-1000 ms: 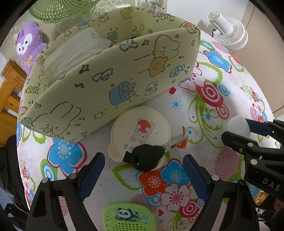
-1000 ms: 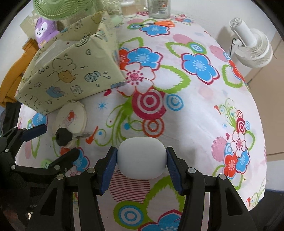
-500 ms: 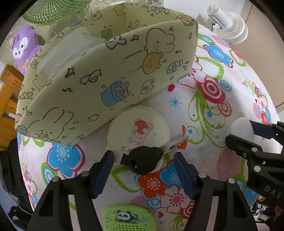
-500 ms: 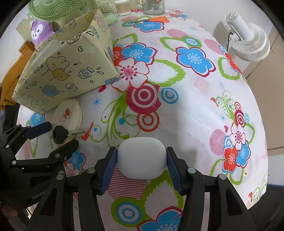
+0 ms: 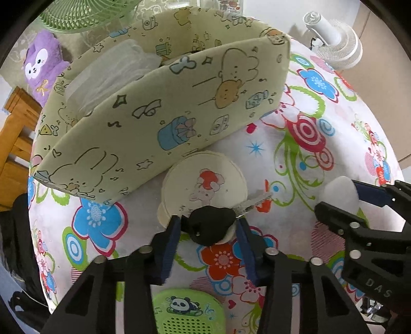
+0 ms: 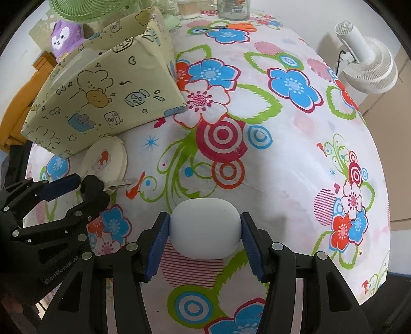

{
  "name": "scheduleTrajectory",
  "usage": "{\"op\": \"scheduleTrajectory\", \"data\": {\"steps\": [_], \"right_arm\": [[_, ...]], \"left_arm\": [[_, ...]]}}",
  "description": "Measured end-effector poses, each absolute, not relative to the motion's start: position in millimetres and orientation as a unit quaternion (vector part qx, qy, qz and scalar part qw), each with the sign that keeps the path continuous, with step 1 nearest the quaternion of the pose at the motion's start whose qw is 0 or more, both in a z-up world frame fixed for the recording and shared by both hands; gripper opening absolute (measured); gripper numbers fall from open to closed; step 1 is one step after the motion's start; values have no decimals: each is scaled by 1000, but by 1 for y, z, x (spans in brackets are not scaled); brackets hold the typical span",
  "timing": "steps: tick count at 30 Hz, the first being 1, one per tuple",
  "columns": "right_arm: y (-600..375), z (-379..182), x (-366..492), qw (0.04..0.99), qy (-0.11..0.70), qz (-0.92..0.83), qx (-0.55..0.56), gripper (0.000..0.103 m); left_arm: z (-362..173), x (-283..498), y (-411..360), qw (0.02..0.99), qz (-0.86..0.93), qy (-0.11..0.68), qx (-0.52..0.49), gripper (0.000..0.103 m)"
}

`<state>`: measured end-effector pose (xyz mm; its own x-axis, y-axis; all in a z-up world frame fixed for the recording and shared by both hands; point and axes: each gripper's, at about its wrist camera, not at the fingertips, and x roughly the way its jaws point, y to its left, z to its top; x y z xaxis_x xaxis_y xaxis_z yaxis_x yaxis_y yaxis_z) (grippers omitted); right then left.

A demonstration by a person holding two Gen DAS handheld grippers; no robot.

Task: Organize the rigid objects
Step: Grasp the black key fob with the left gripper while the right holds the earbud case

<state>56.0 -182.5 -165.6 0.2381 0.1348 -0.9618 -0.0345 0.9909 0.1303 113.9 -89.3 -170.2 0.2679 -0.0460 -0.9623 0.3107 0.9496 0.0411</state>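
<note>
My left gripper (image 5: 208,232) is shut on the black head of a key (image 5: 209,227), whose silver blade points right over the floral cloth. The key lies partly on a round cream compact (image 5: 204,185) with a cartoon print. The key also shows in the right wrist view (image 6: 93,187), between the left gripper's pads. My right gripper (image 6: 205,232) is shut on a white rounded case (image 6: 205,228) and holds it just above the cloth. A pale-green cartoon-print storage box (image 5: 159,113) stands behind the compact, with a clear plastic item inside.
A green panda-print gadget (image 5: 188,312) lies under my left gripper. A white fan (image 6: 367,69) is clipped at the table's right edge. Orange scissors (image 6: 231,25), jars, a green fan (image 5: 82,12) and a purple plush (image 5: 43,66) are at the back.
My left gripper has moved forward and closed its jaws onto the key's black head. The right gripper still holds the white case and has lifted back slightly.
</note>
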Motion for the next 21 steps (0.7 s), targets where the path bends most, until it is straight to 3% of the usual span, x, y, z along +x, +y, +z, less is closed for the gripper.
{"op": "scheduleTrajectory", "data": {"steps": [5,21], "right_arm": [[-176,-166,55,785,616,57,38,59],[-176,-164,50,786,614,60,41,59]], "left_arm": [[-162,99,-90,788,-116,595,106,33],[-158,62,-98,784,-136,597,103,33]]}}
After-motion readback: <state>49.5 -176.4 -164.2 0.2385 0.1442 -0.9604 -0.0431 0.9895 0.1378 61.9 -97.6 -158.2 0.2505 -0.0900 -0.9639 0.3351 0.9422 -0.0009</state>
